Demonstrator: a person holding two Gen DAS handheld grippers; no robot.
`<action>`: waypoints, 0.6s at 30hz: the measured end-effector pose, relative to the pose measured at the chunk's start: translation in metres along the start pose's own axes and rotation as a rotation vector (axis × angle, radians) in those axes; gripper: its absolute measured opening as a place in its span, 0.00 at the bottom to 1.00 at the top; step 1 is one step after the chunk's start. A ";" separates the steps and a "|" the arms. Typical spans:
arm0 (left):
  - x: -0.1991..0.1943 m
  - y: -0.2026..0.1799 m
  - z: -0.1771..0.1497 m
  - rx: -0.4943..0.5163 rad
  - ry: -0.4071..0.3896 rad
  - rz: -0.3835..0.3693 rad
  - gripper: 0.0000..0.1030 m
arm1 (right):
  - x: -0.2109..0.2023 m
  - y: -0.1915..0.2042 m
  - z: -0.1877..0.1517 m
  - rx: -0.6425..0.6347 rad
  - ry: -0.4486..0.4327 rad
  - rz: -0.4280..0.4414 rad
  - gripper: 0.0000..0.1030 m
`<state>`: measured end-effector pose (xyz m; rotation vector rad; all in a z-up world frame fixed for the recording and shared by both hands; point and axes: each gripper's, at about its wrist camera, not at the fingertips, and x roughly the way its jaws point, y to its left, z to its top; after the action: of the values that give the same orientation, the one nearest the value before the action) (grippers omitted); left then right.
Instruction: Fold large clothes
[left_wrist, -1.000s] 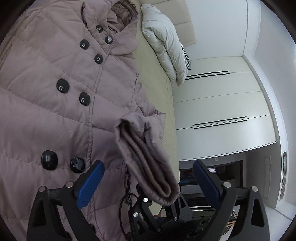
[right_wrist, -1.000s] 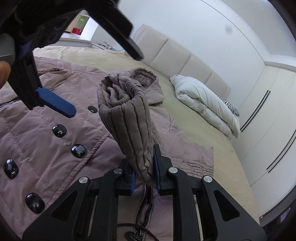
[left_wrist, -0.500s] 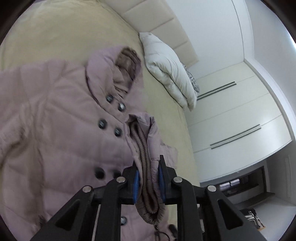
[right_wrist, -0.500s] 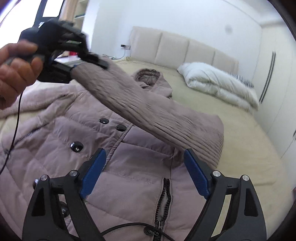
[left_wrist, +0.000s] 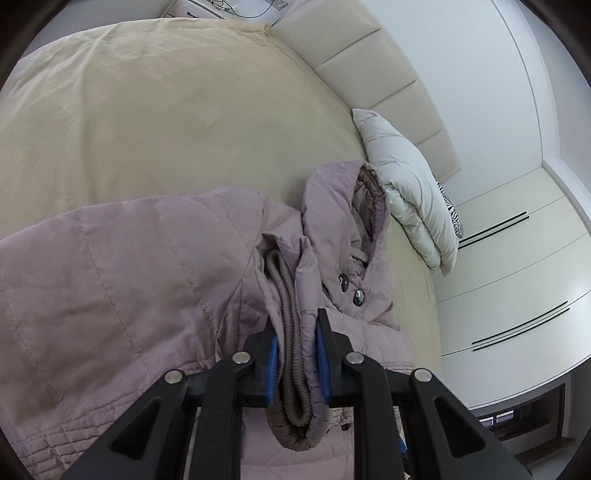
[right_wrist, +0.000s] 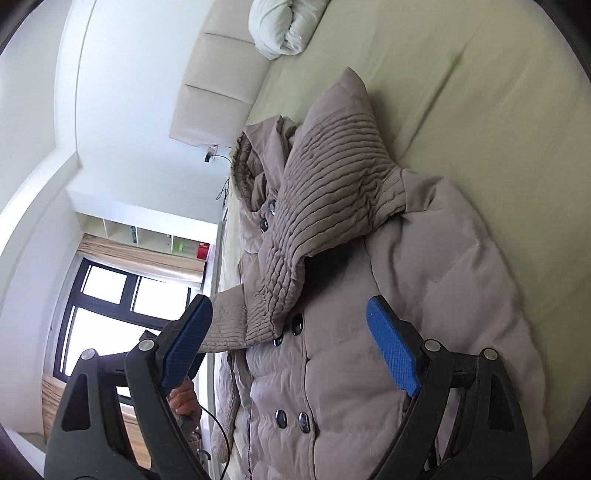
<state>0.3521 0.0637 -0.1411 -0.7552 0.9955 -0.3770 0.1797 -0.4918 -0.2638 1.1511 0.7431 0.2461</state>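
A mauve padded coat (right_wrist: 436, 295) lies buttons up on the beige bed (left_wrist: 177, 122). My left gripper (left_wrist: 295, 343) is shut on the cuff (left_wrist: 291, 373) of one sleeve, its knitted inner band showing between the blue pads. It holds the cuff over the coat's other shoulder (left_wrist: 122, 280), near the hood (left_wrist: 332, 199). In the right wrist view that ribbed sleeve (right_wrist: 325, 199) lies folded across the coat's front. My right gripper (right_wrist: 288, 306) is rolled onto its side and hangs open above the buttons, touching nothing.
A white folded duvet (left_wrist: 406, 184) rests against the padded headboard (left_wrist: 373, 62). Wardrobe doors (left_wrist: 517, 295) line the far side of the bed. A hand (right_wrist: 183, 398) with a cable shows by the window (right_wrist: 110, 295).
The sleeve cuff passed from my right gripper to my left, which shut on it and carried it across the coat. My right gripper opened, rolled onto its side and drew back.
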 end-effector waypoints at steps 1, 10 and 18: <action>0.000 0.002 0.001 0.000 -0.002 0.004 0.19 | 0.011 -0.001 0.004 0.005 0.007 -0.001 0.83; 0.006 0.010 -0.001 -0.010 0.000 0.020 0.19 | 0.058 -0.013 0.051 0.158 -0.131 0.010 0.83; 0.046 0.006 -0.016 0.020 0.041 0.068 0.19 | 0.010 -0.054 0.083 0.246 -0.307 0.058 0.79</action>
<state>0.3613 0.0341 -0.1786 -0.6960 1.0514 -0.3445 0.2304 -0.5699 -0.2990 1.4075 0.4775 0.0230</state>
